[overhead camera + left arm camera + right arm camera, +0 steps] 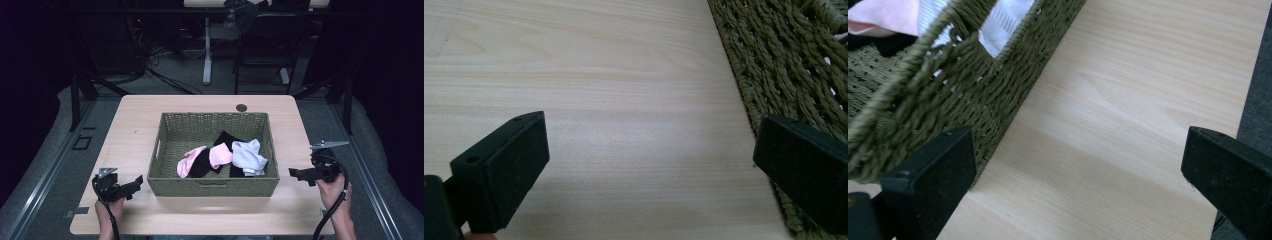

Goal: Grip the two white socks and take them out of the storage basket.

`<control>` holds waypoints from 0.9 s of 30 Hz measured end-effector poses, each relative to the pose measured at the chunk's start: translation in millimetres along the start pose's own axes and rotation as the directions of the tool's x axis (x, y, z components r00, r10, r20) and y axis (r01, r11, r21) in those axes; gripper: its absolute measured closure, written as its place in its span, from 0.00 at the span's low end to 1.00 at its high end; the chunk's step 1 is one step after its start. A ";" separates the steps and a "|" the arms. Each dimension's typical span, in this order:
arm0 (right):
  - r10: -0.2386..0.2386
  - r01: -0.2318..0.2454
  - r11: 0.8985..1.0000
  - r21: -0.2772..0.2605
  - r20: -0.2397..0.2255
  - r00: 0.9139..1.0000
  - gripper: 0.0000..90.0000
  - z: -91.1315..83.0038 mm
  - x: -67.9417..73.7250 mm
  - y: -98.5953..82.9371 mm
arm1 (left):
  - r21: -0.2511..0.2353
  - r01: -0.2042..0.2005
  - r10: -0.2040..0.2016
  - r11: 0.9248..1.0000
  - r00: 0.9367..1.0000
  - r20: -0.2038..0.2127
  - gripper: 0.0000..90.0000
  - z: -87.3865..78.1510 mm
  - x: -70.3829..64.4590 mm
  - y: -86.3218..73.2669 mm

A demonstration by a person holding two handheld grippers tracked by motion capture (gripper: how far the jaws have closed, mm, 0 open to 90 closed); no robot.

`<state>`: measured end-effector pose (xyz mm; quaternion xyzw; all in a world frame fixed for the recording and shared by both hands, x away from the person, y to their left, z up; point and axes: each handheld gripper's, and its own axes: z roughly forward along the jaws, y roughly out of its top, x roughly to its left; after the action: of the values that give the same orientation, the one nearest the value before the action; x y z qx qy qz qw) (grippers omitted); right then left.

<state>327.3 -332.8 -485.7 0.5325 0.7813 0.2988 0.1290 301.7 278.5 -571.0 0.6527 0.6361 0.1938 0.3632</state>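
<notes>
Socks [222, 157] in basket [212, 187] from above; close up, weave between left tool [649, 165] and right tool [1078, 185], both released.

A pale, wood-grained table [135, 130] is seen between the black jaws of the left gripper [649, 165], and an olive-green woven basket [165, 175] beside its right jaw. Pink [220, 154], black [202, 164] and white [247, 155] cloth is seen in the basket. The right gripper [1078, 180] is black too.

Basket [170, 150] mid-table [130, 130], socks [220, 157] inside, tools flanking it
</notes>
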 end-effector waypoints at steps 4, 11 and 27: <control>-0.016 0.016 1.000 -0.010 -0.010 1.000 0.01 -8.0 3.3 5.1 | -0.005 0.000 0.000 1.000 1.000 -0.004 0.02 0.9 -0.7 -0.4; -0.051 0.049 0.996 -0.072 -0.028 0.998 0.01 -31.4 11.1 19.7 | 0.008 -0.005 0.005 1.000 1.000 -0.002 0.02 2.0 -1.8 -0.1; -0.183 0.180 0.983 -0.042 -0.072 0.981 0.02 -34.4 54.3 79.2 | 0.000 -0.001 0.001 1.000 1.000 0.004 0.02 4.0 -3.4 0.4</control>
<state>347.5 -274.6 -404.3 0.4450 0.8256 0.3193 0.1356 304.5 274.3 -572.7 0.6534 0.6351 0.1926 0.3640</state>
